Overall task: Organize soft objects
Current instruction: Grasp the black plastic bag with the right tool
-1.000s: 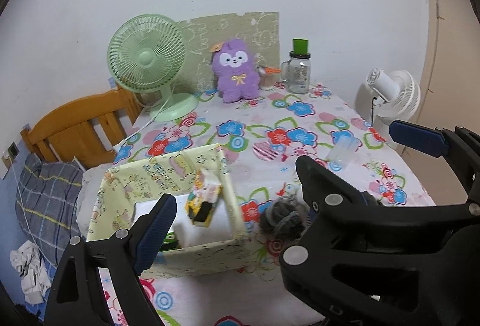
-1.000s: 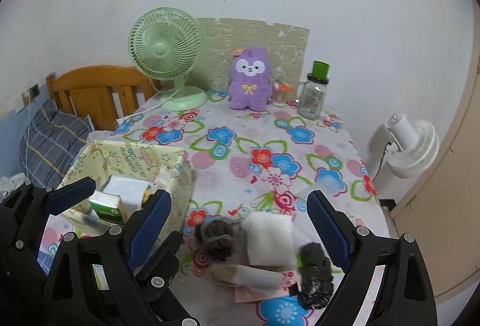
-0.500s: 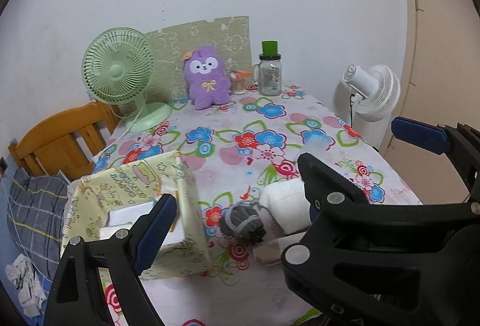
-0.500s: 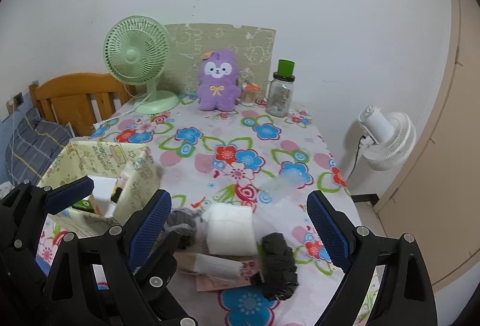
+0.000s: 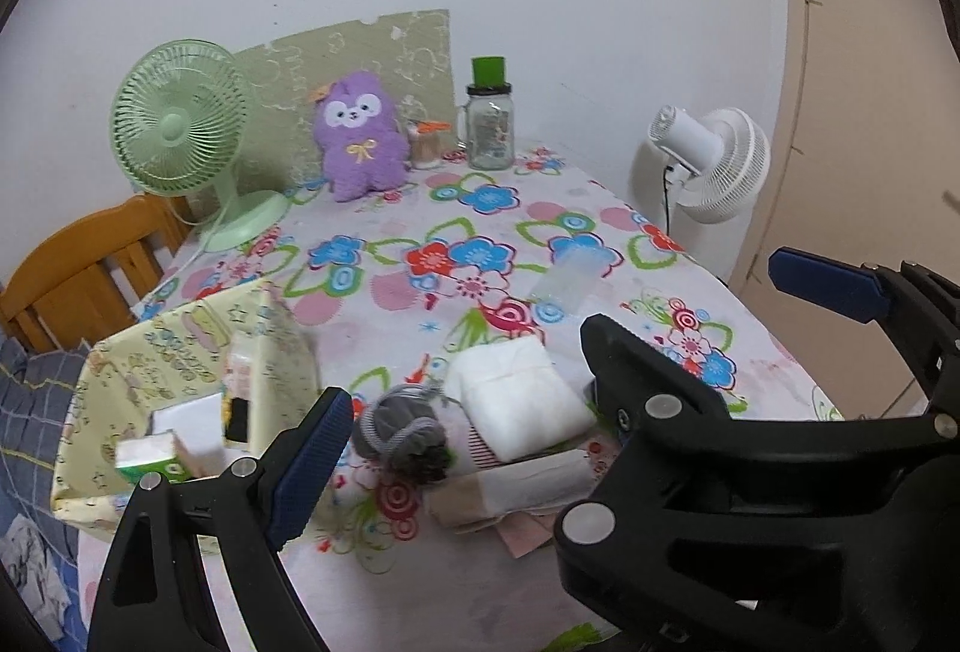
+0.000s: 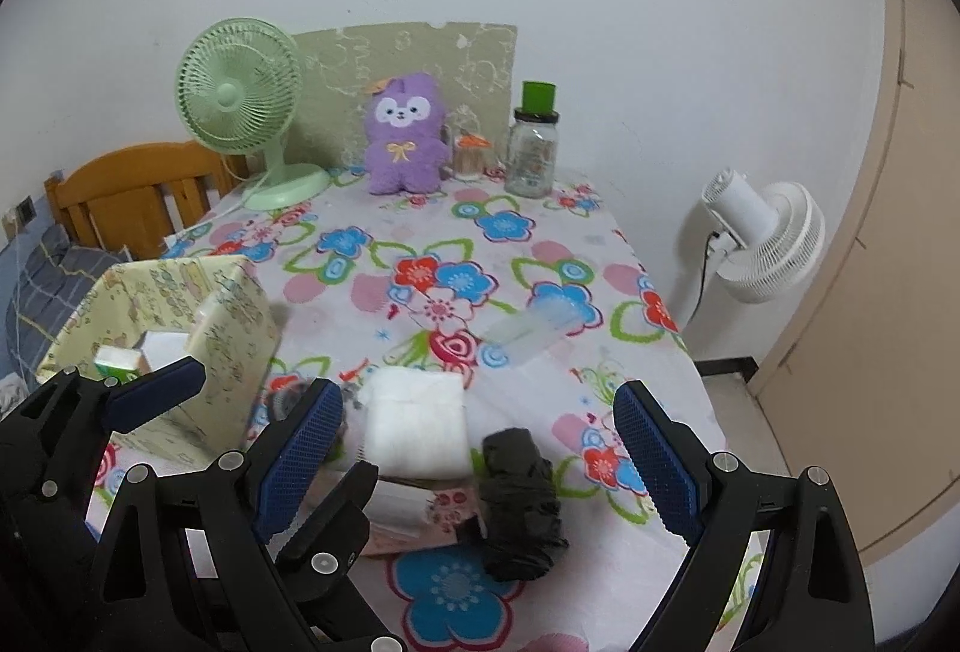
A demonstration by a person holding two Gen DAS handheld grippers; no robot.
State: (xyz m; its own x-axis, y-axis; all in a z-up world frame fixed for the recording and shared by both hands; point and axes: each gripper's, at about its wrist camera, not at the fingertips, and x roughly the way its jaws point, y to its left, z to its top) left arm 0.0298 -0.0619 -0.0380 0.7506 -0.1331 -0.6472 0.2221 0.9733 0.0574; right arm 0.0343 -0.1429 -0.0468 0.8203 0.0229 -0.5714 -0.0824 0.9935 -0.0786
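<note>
A pile of soft things lies near the table's front edge: a folded white cloth (image 5: 519, 397) (image 6: 417, 424), a grey knitted bundle (image 5: 402, 430), a black rolled cloth (image 6: 519, 496) and pink and beige folded pieces (image 5: 516, 490). A yellow patterned box (image 5: 180, 370) (image 6: 174, 316) at the left holds small cartons. My left gripper (image 5: 558, 364) is open and empty above the pile. My right gripper (image 6: 480, 448) is open and empty over the white and black cloths. A purple plush toy (image 5: 360, 136) (image 6: 408, 133) sits at the back.
A green desk fan (image 5: 180, 136), a glass jar with a green lid (image 5: 489, 124) and a small jar (image 5: 426, 142) stand at the back. A clear plastic cup (image 6: 534, 328) lies on the flowered tablecloth (image 5: 480, 256). A white floor fan (image 6: 762, 238) and a wooden headboard (image 6: 132, 190) flank the table.
Both grippers have swung to the right, from the yellow box towards the pile of soft things. Both stay open and empty.
</note>
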